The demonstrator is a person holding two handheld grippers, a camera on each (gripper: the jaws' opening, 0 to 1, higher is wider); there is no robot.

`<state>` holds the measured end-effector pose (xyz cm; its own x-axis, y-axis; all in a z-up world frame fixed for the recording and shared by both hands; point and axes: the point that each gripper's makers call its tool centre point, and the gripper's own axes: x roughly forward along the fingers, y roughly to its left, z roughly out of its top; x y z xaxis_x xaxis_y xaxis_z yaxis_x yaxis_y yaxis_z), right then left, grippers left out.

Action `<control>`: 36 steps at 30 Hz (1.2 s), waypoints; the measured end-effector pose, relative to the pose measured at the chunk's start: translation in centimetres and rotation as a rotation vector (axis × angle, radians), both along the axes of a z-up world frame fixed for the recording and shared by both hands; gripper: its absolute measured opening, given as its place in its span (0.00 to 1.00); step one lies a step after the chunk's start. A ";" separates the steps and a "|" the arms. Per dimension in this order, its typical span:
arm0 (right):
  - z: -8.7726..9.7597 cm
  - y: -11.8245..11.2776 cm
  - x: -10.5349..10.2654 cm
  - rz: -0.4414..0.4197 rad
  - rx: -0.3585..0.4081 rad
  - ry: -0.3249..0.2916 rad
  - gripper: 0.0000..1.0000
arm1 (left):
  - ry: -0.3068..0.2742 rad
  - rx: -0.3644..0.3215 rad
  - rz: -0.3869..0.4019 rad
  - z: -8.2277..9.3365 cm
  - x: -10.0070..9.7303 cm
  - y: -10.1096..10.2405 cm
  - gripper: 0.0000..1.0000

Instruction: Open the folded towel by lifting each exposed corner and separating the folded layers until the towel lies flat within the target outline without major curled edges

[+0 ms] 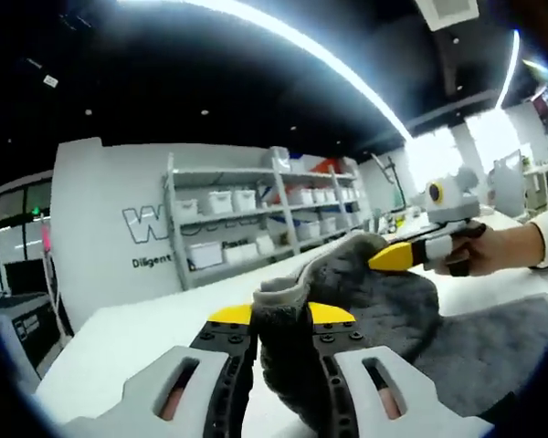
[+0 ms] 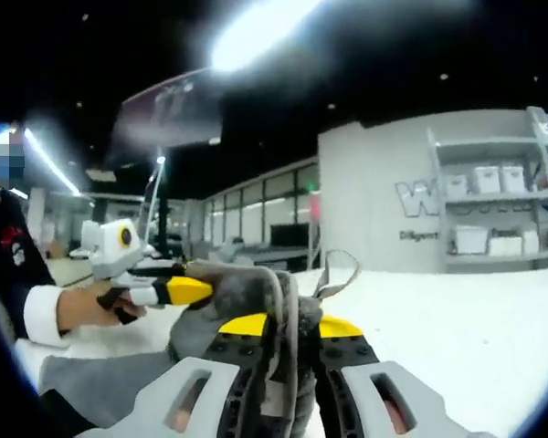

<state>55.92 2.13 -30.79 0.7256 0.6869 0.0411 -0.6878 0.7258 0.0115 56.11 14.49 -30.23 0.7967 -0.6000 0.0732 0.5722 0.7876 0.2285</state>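
Above the white worktop (image 1: 146,338), the grey towel (image 1: 384,310) hangs bunched between two grips: the left hand-held gripper (image 1: 281,315) is clamped on one folded corner, and the right hand-held gripper (image 2: 290,326) is clamped on another. Thick, soft and limp, it should drape and sag freely; hold it at corners, not mid-cloth. Its long axis runs roughly from one grip to the other, with slack resting on the worktop.

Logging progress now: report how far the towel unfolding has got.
Done: both grippers have a grip; the left gripper and right gripper are each shut on a bunched edge of the towel, lifted off the table. In hand: pulling the layers apart. Left: the towel is still crumpled, not flat; no target outline is visible to check against.
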 end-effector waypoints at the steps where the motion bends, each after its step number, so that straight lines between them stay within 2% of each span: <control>1: -0.3 -0.1 0.2 -0.015 -0.017 0.006 0.13 | 0.000 0.000 -0.005 0.0 0.1 -0.1 0.20; 4: -0.6 -0.1 0.4 -0.016 -0.021 0.003 0.13 | 0.021 -0.021 -0.018 -0.3 0.2 -0.2 0.20; 9: -1.2 0.0 1.2 -0.020 -0.027 0.024 0.13 | 0.024 -0.006 -0.009 -0.9 0.7 0.0 0.21; 11: -1.6 0.1 1.8 -0.022 -0.025 0.038 0.13 | 0.042 -0.008 -0.013 -1.4 1.1 0.0 0.21; 15: -2.6 0.3 2.5 -0.028 -0.042 0.060 0.13 | 0.066 0.029 0.015 -2.6 2.2 0.7 0.21; 18: -3.1 0.3 2.9 -0.036 -0.047 0.071 0.13 | 0.056 0.058 0.037 -2.9 2.6 1.1 0.22; 24: -3.8 0.6 3.4 -0.043 -0.071 0.082 0.13 | 0.074 0.069 0.037 -3.3 2.8 0.9 0.22; 28: -4.3 0.4 3.5 -0.053 -0.085 0.093 0.14 | 0.092 0.100 0.070 -3.9 3.1 1.1 0.23; 31: -4.7 0.3 3.5 -0.065 -0.126 0.081 0.14 | 0.113 0.081 0.058 -4.2 2.9 1.0 0.26; 33: -4.8 0.2 3.5 -0.073 -0.153 0.065 0.15 | 0.125 0.018 0.015 -3.8 2.5 0.4 0.30; 36: -4.9 0.1 3.6 -0.081 -0.180 0.059 0.17 | 0.136 0.025 0.032 -3.9 2.5 0.7 0.30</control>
<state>59.53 2.20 -35.67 0.7764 0.6185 -0.1210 -0.6289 0.7728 -0.0848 58.58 15.21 -34.12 0.8167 -0.5747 -0.0516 0.5742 0.8008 0.1702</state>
